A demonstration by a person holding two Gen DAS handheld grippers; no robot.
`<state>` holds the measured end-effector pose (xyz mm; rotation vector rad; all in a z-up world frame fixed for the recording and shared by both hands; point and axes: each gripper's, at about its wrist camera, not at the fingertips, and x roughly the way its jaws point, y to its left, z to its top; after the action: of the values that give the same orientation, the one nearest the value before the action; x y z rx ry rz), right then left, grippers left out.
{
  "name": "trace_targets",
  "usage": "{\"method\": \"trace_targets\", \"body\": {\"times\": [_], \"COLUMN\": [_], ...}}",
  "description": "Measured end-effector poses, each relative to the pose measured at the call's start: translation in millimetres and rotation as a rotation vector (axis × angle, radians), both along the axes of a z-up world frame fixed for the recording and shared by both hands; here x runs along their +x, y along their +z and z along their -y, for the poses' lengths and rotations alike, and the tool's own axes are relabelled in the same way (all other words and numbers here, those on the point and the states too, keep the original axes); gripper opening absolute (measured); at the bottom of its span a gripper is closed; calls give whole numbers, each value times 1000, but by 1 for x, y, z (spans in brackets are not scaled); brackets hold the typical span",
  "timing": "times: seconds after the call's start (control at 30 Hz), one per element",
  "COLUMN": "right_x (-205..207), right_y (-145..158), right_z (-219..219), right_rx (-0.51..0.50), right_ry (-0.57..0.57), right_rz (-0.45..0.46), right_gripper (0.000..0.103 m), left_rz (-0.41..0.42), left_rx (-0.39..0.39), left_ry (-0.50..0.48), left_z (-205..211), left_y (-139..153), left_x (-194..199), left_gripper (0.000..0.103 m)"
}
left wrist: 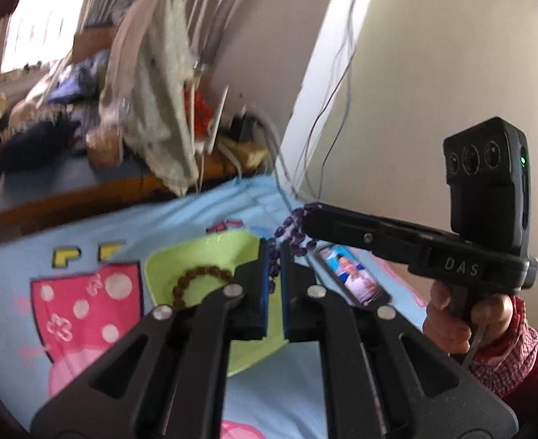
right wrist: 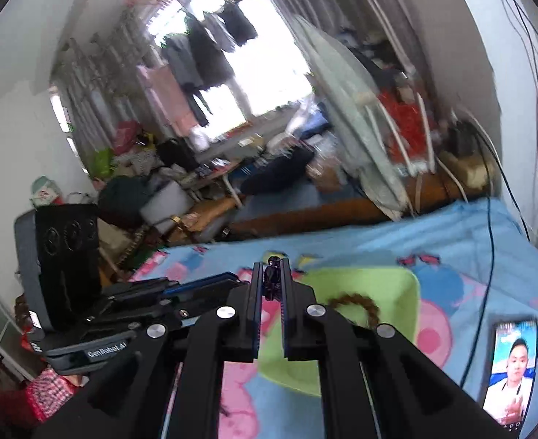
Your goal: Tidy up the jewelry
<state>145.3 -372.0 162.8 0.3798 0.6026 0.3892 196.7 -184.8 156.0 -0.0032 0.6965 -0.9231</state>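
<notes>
A purple bead bracelet (left wrist: 291, 232) hangs stretched between both grippers above a light green tray (left wrist: 210, 252). My left gripper (left wrist: 275, 252) is shut on one end of it. My right gripper (right wrist: 272, 274) is shut on the other end, seen as dark beads (right wrist: 271, 278) between its fingers; it also shows in the left wrist view (left wrist: 311, 216). A brown bead bracelet (left wrist: 199, 281) lies in the tray, and shows in the right wrist view (right wrist: 360, 305) in the tray (right wrist: 397, 292).
The tray sits on a blue cartoon-print bedsheet (left wrist: 86, 292). A phone (left wrist: 353, 280) with a lit screen lies right of the tray, also in the right wrist view (right wrist: 512, 369). Cables (left wrist: 327, 109) hang along the wall. Cluttered furniture and a drying rack (left wrist: 159, 102) stand beyond the bed.
</notes>
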Motion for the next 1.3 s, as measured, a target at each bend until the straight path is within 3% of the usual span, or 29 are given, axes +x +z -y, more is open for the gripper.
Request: {"method": "trace_targets", "body": {"times": [0.13,0.17,0.2,0.3,0.4,0.47,0.57,0.63,0.77,0.83,0.9,1.07,1.23,1.3], "right_x": [4,8,13,24,17,7,-12,-22,-23,-17,-9,28,54,60], "right_y": [-50,-68,-78,-107,-95,-79,-55,-48,-67,-87,-104,-127,-143,-149], "right_z": [6,7,8,8,3,-2,-17,-35,-88,-121,-148,-202,-237,-236], "right_rx": [14,6,-1,-2,-12,-15,6,-1,-24,-68,-108,-256,-368,-364], "right_ry": [-41,-80,-104,-145,-155,-151,-109,-43,139,216,262,248,235,222], "right_rz": [-94,-143,-177,-292,-258,-204,-113,-73,-129,-173,-213,-268,-293,-302], "right_gripper": [0,0,0,0,0,0,15,17,15,3,0,0,0,0], "left_rz": [-84,-108,-149,-161,-132,-67,36,71,72,35,-13,-69,-68,-66], "left_rx": [92,119,172,236,152,105,55,45,77,91,78,88,79,71], "left_ry": [51,61,79,151,166,187,263,323,395,395,392,384,394,398], "left_z": [12,15,19,12,-22,-57,-123,-159,-210,-221,-226,-226,-232,-235], "left_y": [-54,-65,-81,-93,-62,-37,-12,-9,-39,-62,-83,-114,-113,-112], "left_x": [11,15,21,31,28,18,-2,-18,-55,-68,-78,-95,-99,-100], "left_gripper": [6,11,24,28,28,28,28,28,28,28,28,28,28,28]}}
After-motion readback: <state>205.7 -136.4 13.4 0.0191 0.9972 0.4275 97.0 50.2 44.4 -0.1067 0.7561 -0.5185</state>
